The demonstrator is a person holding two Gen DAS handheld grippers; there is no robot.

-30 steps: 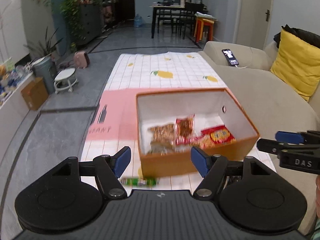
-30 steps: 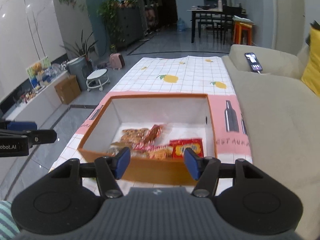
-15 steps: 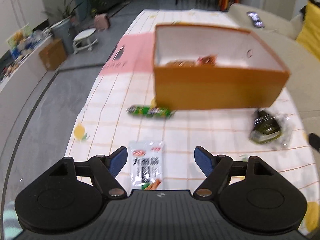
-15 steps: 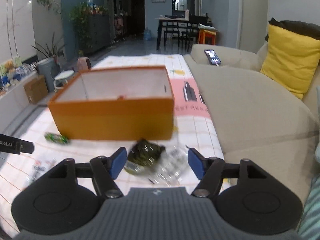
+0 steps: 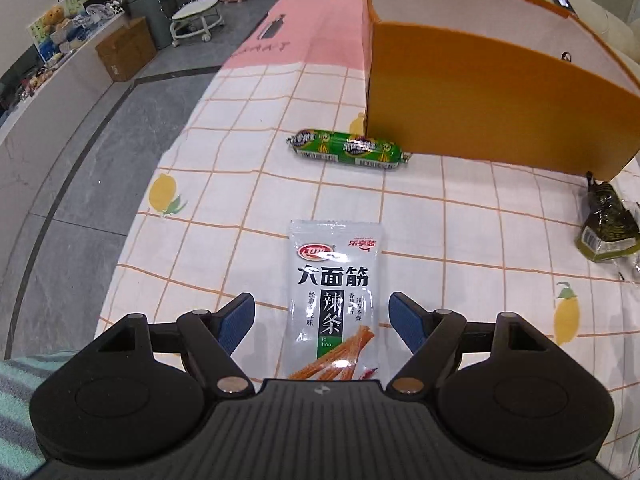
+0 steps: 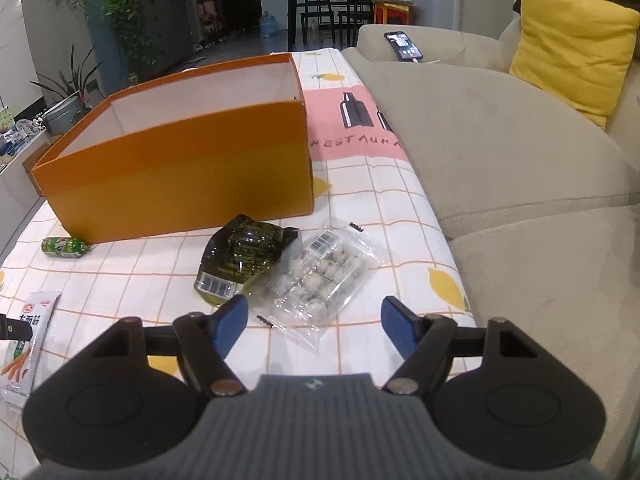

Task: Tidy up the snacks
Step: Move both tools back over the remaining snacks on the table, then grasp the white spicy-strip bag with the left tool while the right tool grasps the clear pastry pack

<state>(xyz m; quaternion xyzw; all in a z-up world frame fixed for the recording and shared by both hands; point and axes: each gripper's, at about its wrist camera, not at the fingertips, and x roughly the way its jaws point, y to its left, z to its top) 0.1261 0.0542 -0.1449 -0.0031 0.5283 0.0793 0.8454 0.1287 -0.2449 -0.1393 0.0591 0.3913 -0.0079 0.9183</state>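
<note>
Snack packet (image 5: 334,300) labelled "大面筋 辣条" between left hand-held gripper (image 5: 322,318) fingers, spread apart; right hand-held gripper (image 6: 314,322) likewise apart

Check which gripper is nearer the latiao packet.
Left. The left gripper straddles the latiao packet, open; the right gripper is off to its right, over the clear snack bag.

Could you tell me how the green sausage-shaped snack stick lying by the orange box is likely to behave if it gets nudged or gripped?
The green sausage-shaped snack stick looks round, so a sideways nudge would probably roll it. Its wrapper appears glossy, so the fingers may slip. It seems small and likely light.
</note>
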